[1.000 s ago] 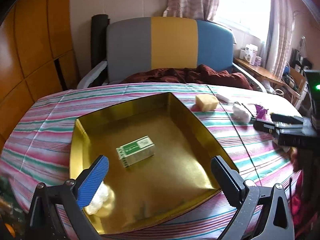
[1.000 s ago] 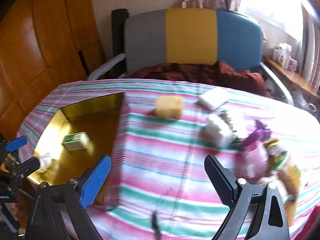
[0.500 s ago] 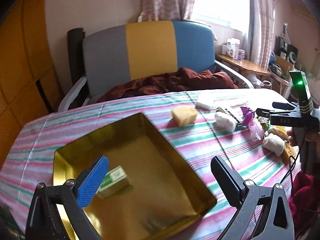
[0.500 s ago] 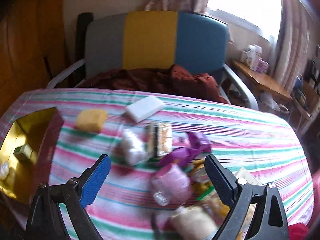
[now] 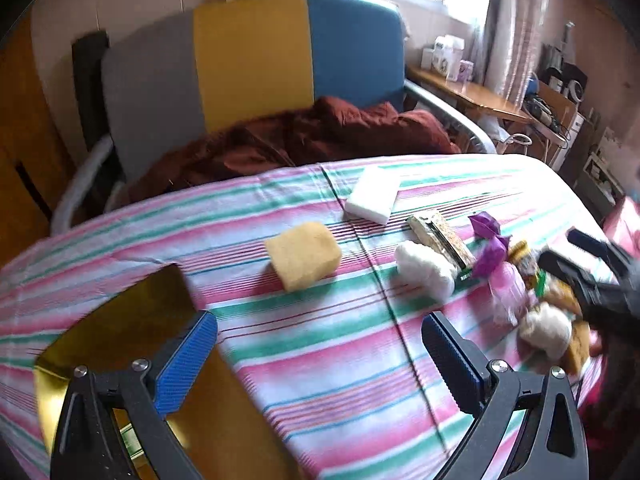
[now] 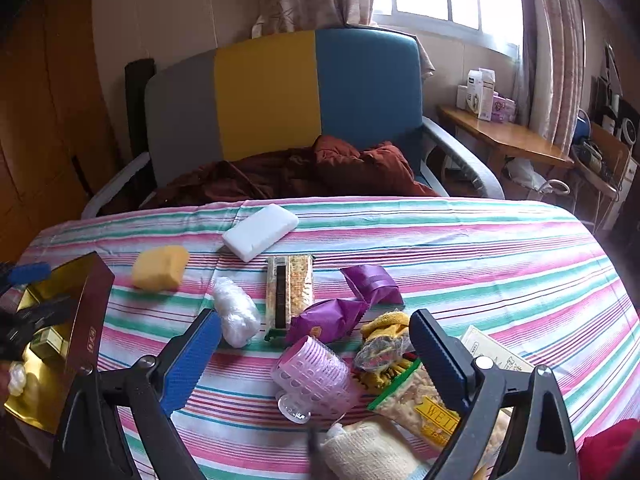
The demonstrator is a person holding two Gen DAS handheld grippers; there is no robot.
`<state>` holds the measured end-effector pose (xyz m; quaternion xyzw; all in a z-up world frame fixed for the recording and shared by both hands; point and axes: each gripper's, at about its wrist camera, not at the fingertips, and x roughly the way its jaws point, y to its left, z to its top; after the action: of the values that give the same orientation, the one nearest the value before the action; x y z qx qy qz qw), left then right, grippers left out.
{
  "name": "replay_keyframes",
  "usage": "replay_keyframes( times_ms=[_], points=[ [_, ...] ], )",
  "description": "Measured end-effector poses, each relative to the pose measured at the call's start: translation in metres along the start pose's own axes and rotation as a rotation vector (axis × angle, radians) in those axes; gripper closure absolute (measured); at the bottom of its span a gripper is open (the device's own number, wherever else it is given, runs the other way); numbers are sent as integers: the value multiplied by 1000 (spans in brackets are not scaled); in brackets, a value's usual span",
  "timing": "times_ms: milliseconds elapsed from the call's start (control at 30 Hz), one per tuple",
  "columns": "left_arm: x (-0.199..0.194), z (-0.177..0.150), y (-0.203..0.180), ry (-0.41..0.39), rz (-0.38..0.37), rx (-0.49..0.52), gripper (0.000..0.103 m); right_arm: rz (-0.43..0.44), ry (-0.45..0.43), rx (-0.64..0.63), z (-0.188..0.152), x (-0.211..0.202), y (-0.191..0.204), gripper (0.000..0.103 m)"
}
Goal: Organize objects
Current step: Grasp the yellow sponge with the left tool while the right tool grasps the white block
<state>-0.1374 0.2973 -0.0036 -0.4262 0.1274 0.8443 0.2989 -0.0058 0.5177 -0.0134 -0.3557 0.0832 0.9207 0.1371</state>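
A gold-lined box (image 5: 120, 332) sits at the table's left end; in the right wrist view (image 6: 48, 360) it holds a small green carton (image 6: 50, 340) and a white ball. A yellow sponge (image 5: 302, 256), a white block (image 5: 372, 196), a white wad (image 5: 426, 270), a snack bar (image 6: 289, 290), purple wrappers (image 6: 352, 300) and pink cups (image 6: 312, 376) lie on the striped cloth. My left gripper (image 5: 316, 360) is open and empty over the cloth beside the box. My right gripper (image 6: 316, 348) is open and empty just above the pink cups.
More packets lie at the right: a cracker bag (image 6: 424, 400), a beige roll (image 6: 368, 448) and a yellow bundle (image 6: 386, 322). A grey, yellow and blue armchair (image 6: 280, 96) with a brown blanket stands behind the table. A wooden side table (image 6: 504, 136) is at the far right.
My left gripper has swung right, from over the gold box toward the sponge and wad. My right gripper has also moved right and closer, now over the pile of packets and pink cups.
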Motion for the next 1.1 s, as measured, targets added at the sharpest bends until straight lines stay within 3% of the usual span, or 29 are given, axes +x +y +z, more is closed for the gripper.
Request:
replay_keyframes(
  times_ms=[300, 633, 700, 733, 767, 933, 1100],
  points=[
    [76, 42, 12, 115, 45, -101, 0, 2, -28, -43, 1, -5, 7, 6],
    [141, 53, 17, 216, 73, -171, 1, 16, -39, -33, 2, -8, 6, 6],
    [148, 50, 19, 235, 89, -195, 14, 14, -37, -34, 2, -7, 6, 6],
    [151, 47, 21, 253, 83, -214, 34, 14, -34, -34, 2, -7, 6, 6],
    [154, 44, 22, 276, 76, -226, 34, 15, -32, -35, 2, -6, 6, 6],
    [141, 35, 10, 225, 51, -149, 41, 7, -14, -40, 0, -2, 7, 6],
    [104, 9, -11, 162, -22, -79, 42, -2, 19, -32, -2, 4, 5, 6]
  ],
)
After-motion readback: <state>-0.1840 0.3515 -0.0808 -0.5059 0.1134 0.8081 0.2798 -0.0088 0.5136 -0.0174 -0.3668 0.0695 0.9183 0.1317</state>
